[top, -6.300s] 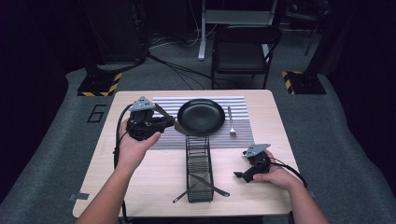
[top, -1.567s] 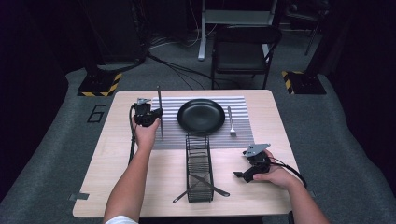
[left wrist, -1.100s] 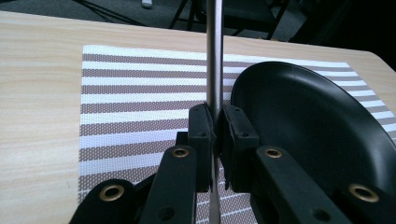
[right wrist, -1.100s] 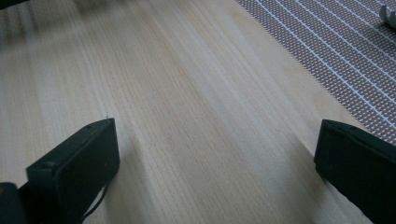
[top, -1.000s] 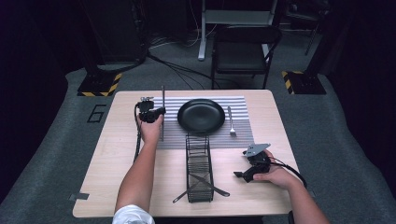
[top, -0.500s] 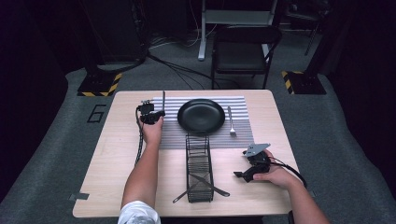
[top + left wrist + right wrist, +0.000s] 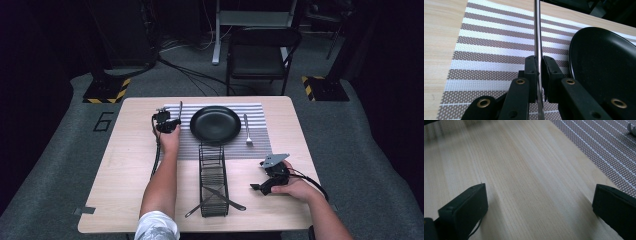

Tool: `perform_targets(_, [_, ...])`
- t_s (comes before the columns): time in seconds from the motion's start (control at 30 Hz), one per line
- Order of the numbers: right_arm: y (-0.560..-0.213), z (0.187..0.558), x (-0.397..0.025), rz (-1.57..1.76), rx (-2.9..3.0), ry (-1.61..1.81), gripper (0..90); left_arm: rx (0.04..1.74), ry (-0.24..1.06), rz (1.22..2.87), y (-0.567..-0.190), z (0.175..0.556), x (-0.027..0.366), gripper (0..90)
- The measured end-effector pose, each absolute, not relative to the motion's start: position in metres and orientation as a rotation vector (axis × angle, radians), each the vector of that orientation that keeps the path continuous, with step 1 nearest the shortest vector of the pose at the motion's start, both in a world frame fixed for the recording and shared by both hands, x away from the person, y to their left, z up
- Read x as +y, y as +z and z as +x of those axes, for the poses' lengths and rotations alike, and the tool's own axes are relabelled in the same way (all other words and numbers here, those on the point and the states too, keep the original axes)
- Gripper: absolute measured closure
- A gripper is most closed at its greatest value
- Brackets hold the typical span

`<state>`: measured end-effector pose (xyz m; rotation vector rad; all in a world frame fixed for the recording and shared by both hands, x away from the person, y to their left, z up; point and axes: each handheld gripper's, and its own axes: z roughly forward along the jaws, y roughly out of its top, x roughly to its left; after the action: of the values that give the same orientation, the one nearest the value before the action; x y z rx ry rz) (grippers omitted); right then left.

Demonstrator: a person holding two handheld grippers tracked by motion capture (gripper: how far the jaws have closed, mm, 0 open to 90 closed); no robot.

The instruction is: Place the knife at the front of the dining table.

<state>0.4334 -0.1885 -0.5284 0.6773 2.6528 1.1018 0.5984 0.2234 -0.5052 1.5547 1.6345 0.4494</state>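
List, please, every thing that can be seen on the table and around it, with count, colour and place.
Knife: 1, silver, clamped in the left gripper, over the placemat left of the plate.
Plate: 1, black, middle of the placemat.
Placemat: 1, brown and white stripes, far middle of the table.
Fork: 1, silver, on the placemat right of the plate.
Wire rack: 1, black, near middle of the table, with two utensils lying across its near end.
Table: 1, light wood.
Chair: 1, black, behind the table.
Left gripper: 1, black, shut on the knife.
Right gripper: 1, black, open, low over bare table at the near right.
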Motion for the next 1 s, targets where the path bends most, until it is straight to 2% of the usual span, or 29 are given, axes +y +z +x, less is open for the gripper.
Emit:
perform_targets(0.47, [-0.528, 0.434, -0.188, 0.679, 2.653, 1.102, 0.0, 1.763, 0.480, 1.504, -0.520, 0.599, 0.221, 82.7])
perform_targets(1.0, [-0.528, 0.434, -0.188, 0.679, 2.653, 1.102, 0.0, 1.755, 0.476, 1.481, -0.522, 0.598, 0.227, 81.4])
